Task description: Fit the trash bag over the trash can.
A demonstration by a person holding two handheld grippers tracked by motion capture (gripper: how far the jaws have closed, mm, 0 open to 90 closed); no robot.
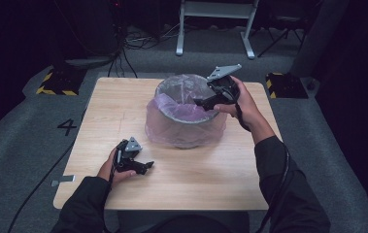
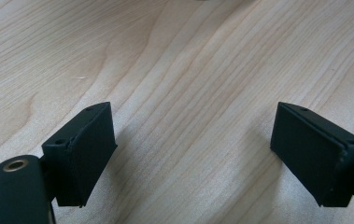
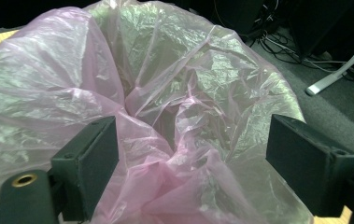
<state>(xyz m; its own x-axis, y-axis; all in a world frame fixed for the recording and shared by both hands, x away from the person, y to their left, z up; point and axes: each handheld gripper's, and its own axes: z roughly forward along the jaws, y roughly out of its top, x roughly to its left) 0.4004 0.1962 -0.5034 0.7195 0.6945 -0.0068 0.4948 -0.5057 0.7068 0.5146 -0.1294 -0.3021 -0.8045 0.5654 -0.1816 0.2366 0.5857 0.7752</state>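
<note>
So the bin (image 1: 186,116) sits mid-table (image 1: 196,179) toward the far edge, with a pink bag (image 3: 174,121) lining it and draped over the rim. Right gripper (image 1: 202,103) hangs at the bin's right rim, jaws wide, crumpled bag between them but the pads aren't pinching it. Left gripper (image 1: 148,166) is down near the table's front left, jaws wide too, just bare wood between them

The desk (image 1: 123,111) is showing pale wood with a smooth, matt grain. A thin pink plastic bag (image 3: 174,93) is gleaming glossy and crinkled over a grey bin (image 1: 184,119). The right hand-held gripper (image 3: 191,158) is showing matt black pads (image 3: 95,163), and grey carpet (image 1: 21,145) is looking rough.
</note>
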